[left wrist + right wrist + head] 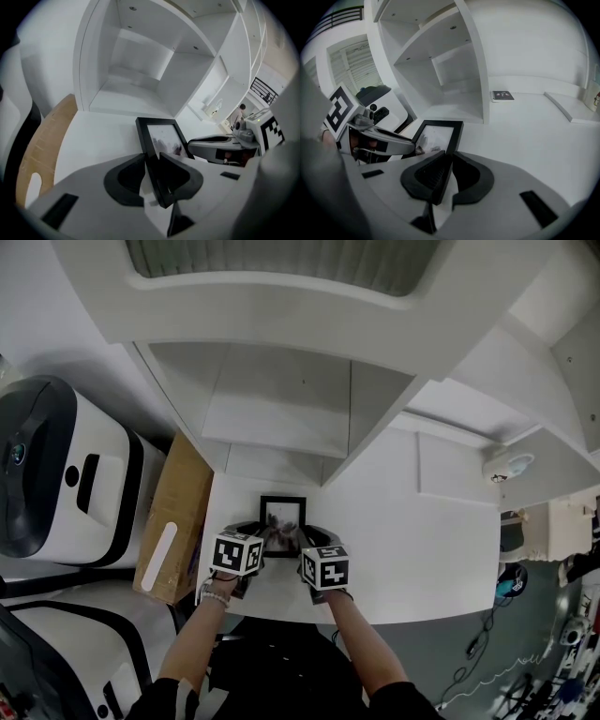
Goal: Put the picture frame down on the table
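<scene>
Holding frame with both grippers at near edge of table

Forearms come in from the near side in head view, one gripper per hand. Left gripper (pixel 261 542) is clenched on the left side bar of the picture frame (pixel 283 514); the left gripper view shows the black bar pinched between its dark pads (pixel 125 180), near the frame's closest corner. Right gripper (pixel 304 544) grasps the right side bar; the right gripper view shows that bar squeezed between its jaws the same way. Each gripper shows in the other's view, just beside the frame.

Frame is black with a pale picture, glass side up, over the near edge of the white table (pixel 422 521), towards its left corner. Cannot tell whether its far end touches the tabletop.

Off the table's left edge: a brown cardboard box (pixel 173 521), then a white and black machine (pixel 56 474). At the far edge stands a white shelf unit (pixel 281 399), open compartments. A small dark booklet (pixel 502 95) lies by the shelf's right side.
</scene>
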